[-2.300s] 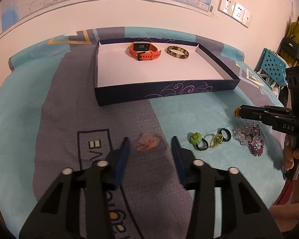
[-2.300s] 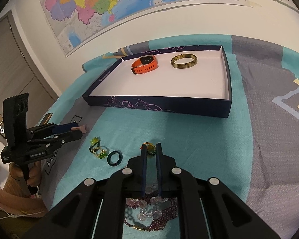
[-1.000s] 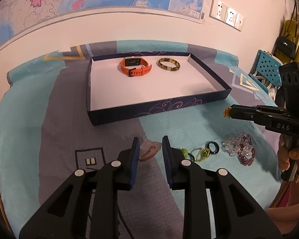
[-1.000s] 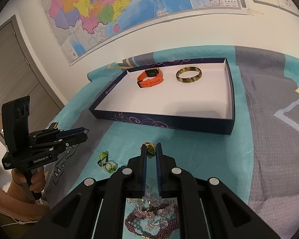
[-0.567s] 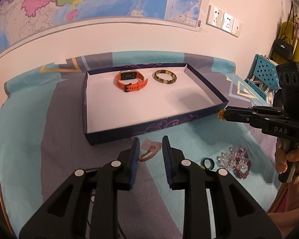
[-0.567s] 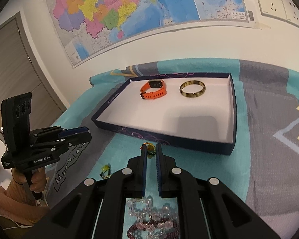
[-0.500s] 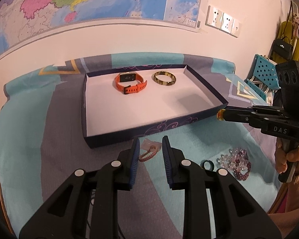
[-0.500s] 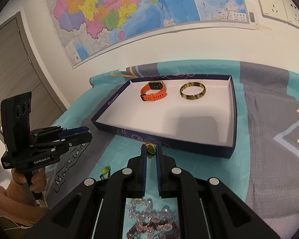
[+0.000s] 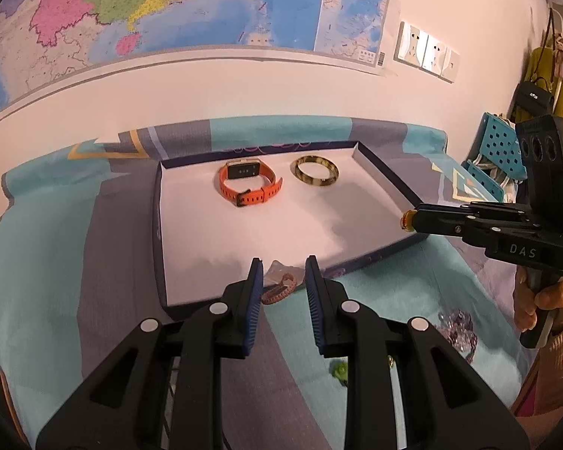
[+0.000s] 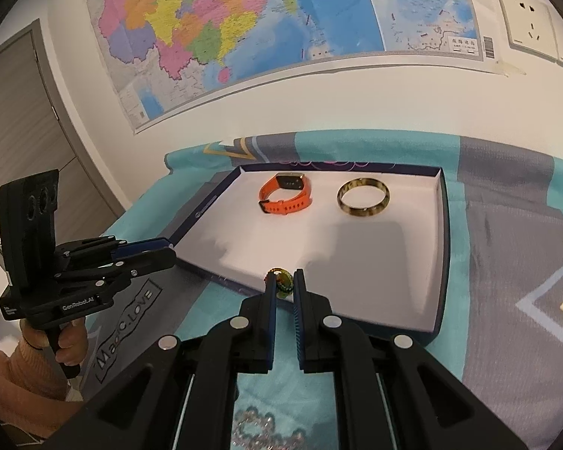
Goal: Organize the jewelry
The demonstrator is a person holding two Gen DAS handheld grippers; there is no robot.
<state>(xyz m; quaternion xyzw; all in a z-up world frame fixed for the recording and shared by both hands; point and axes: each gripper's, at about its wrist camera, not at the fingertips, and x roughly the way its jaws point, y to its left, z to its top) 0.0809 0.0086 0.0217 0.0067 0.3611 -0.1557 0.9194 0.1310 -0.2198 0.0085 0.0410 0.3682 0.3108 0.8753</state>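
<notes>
On a teal bedspread [image 10: 356, 371] lettered "Magic.Love", the left gripper [image 9: 281, 281] pinches a braided bracelet [image 9: 279, 292]; the right gripper [image 10: 282, 287], marked "DAS", clamps a ring [image 10: 282, 281].

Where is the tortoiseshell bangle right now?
In both wrist views the tortoiseshell bangle lies flat in the far part of the box, just right of the orange watch, apart from it.

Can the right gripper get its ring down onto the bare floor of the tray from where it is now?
Probably yes. The right gripper, shut on the ring, sits at the tray's near wall; the white floor beyond is bare, with the orange watch and bangle at the far end.
</notes>
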